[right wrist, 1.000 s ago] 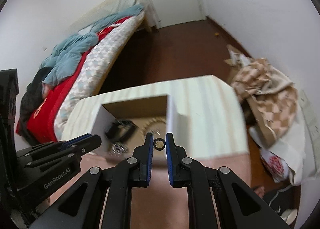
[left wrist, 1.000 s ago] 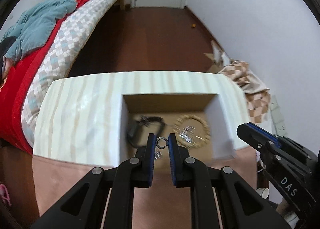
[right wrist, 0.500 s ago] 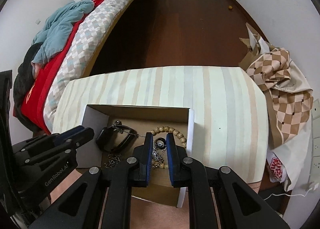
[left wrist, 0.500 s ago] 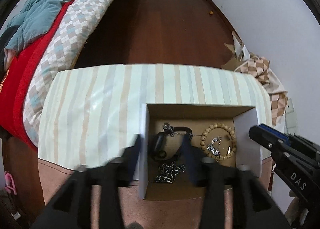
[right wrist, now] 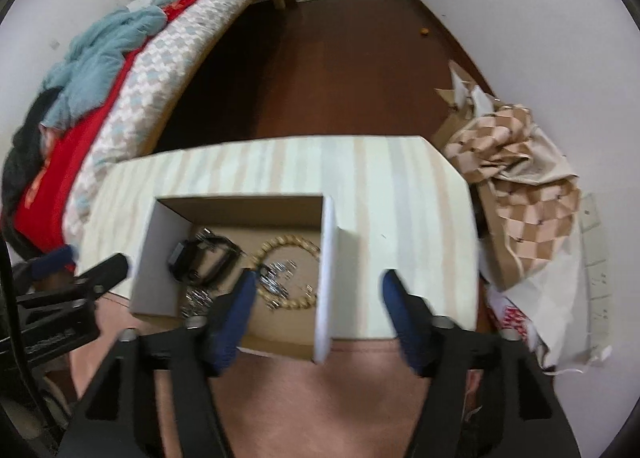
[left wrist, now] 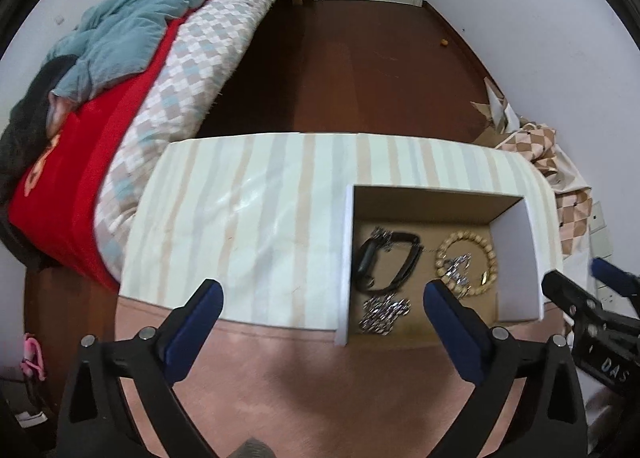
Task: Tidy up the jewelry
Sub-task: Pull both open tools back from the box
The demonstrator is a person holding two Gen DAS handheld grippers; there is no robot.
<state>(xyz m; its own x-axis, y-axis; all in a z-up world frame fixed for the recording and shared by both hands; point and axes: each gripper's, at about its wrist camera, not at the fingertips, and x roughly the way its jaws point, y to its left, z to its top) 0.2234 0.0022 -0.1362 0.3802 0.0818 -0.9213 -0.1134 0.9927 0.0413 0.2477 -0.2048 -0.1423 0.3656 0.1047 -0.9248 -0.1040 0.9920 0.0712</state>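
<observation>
An open cardboard box (left wrist: 347, 258) (right wrist: 327, 270) stands on the striped table near its front edge. Inside lie a black watch (left wrist: 386, 264) (right wrist: 202, 258), a wooden bead bracelet (left wrist: 466, 262) (right wrist: 288, 270) with silver pieces in it, and a silver chain (left wrist: 384, 312) (right wrist: 196, 300). My left gripper (left wrist: 322, 298) is open and empty above the front edge, left of the box. My right gripper (right wrist: 318, 286) is open and empty, its jaws either side of the box's right wall. No ring shows in either gripper.
The striped table (left wrist: 248, 218) (right wrist: 400, 186) has a bed (left wrist: 120, 70) to its left and dark wood floor behind. A checked cloth pile (right wrist: 516, 162) and bags lie on the right by the wall.
Both grippers held small rings a second ago. Both have opened wide and the rings are gone from them. The left gripper has shifted left of the box.
</observation>
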